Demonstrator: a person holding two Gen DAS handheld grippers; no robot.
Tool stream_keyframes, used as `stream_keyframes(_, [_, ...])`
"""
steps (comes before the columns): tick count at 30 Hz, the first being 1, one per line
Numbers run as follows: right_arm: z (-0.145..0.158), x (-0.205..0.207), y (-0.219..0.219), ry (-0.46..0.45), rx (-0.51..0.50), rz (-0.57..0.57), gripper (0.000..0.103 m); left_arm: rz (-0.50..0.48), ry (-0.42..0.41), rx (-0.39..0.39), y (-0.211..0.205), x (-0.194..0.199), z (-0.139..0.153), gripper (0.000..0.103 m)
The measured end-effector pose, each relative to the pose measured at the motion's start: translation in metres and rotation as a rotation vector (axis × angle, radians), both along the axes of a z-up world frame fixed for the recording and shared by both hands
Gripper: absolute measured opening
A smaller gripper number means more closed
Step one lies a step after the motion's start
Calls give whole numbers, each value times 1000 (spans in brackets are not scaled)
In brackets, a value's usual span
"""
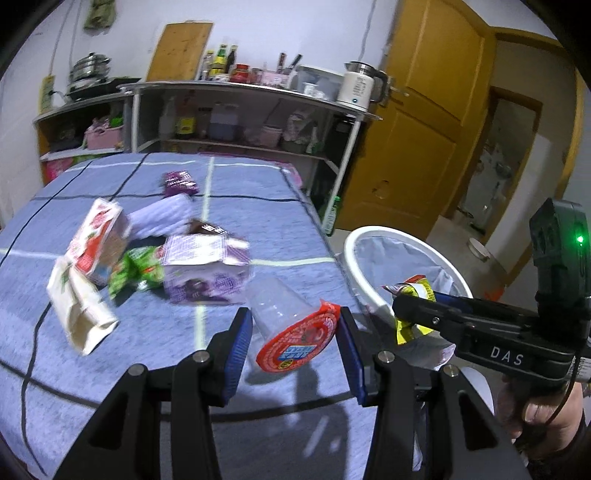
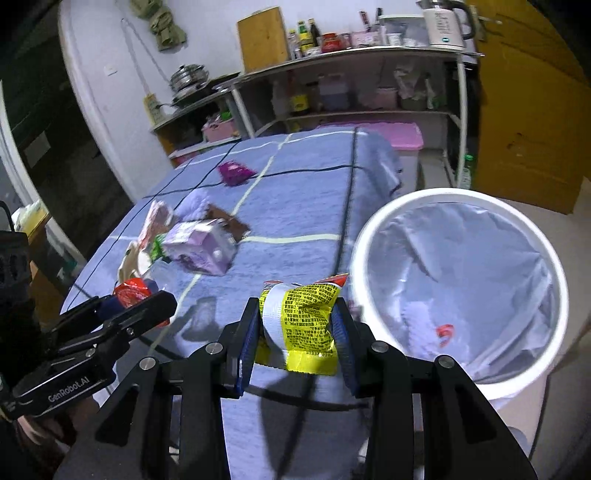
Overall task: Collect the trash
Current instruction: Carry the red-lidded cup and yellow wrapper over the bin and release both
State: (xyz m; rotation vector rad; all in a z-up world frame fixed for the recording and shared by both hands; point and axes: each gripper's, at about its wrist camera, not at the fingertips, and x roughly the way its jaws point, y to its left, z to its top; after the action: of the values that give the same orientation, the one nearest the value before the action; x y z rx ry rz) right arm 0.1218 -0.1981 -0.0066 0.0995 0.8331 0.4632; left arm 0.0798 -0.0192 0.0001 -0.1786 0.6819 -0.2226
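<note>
A: Trash lies in a loose heap on the left part of the blue checked tablecloth [image 1: 155,332]: a cream paper bag [image 1: 79,314] nearest the edge, then a red-and-white carton [image 1: 98,240], a green wrapper [image 1: 136,273] and a crushed purple carton [image 1: 205,269]. A small purple packet [image 1: 179,181] sits apart, farther back on the cloth.

B: And the grippers, moving right from there?

A: The left gripper [image 1: 295,336] has its blue pads pressed on a clear plastic cup [image 1: 284,321] with a red foil lid. The cup is tilted, lid end toward the camera, and is lifted above the cloth just in front of the heap.

B: What is to the right of that?

A: The right gripper [image 2: 297,328] is clamped on a crumpled yellow wrapper [image 2: 306,317] printed with black text and crossed by a silvery strip. It hangs over the table's right edge, just beside the bin. In the left wrist view the same gripper [image 1: 406,310] shows side-on, with a person's hand [image 1: 546,417] on its handle.

B: And the bin itself?

A: The white trash bin [image 2: 546,266] stands on the floor against the table's right side, lined with a pale bag. A small red scrap [image 2: 445,332] lies inside on the liner. Behind everything a shelf unit [image 2: 351,55] carries bottles and a kettle [image 2: 443,26], and a yellow door [image 1: 424,129] stands at the far right.
</note>
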Motion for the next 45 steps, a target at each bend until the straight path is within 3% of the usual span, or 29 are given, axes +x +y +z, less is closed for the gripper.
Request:
stream_keyframes(14, [-3,8,-74,-2,2,-164,39,-174,-12,22,-68,35,6,48])
stream_keyframes(28, [-21,20,-119,43,-5,-244,39,-299,40,33,-124,65,-8,48])
stream_keyframes(35, [-28,23,-128,59,-12,-258,40,-316,57,36,-132,69,-14,49])
stream_keyframes(39, [-31,24,-127,61,-19,-257,41,-318,56,36,-133,69,-15,58])
stream_keyframes(45, [-29,23,-125,46,-27,-250,45,-313,56,33,-132,70,-16,58])
